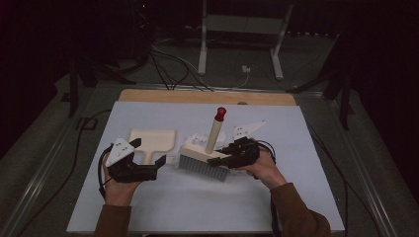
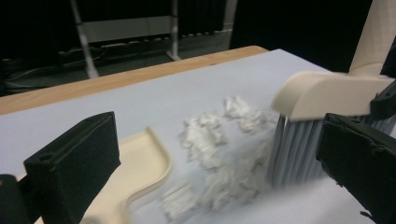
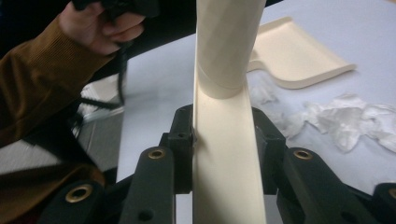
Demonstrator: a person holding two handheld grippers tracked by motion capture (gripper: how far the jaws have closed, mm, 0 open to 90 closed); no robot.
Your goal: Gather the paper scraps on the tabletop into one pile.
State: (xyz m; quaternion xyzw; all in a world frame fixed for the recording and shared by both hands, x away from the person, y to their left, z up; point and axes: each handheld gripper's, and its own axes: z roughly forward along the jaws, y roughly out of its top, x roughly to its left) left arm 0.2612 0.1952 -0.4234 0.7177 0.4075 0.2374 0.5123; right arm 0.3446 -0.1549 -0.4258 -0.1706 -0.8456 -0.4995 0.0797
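Sweeping is barely begun: right gripper (image 1: pixel 217 160) clamps the brush (image 1: pixel 203 161), left gripper (image 1: pixel 159 164) gapes empty beside the dustpan (image 1: pixel 153 139), paper scraps (image 2: pixel 219 158) unswept on the worktop (image 1: pixel 163 207).

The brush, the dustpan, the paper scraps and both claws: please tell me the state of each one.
Brush: stands on its bristles on the table, handle tilted up, head clamped by the right claw.
Dustpan: lies flat on the table, held by nothing.
Paper scraps: crumpled, loose on the table between dustpan and bristles.
Left claw: open, nothing between its jaws.
Right claw: shut on the brush.
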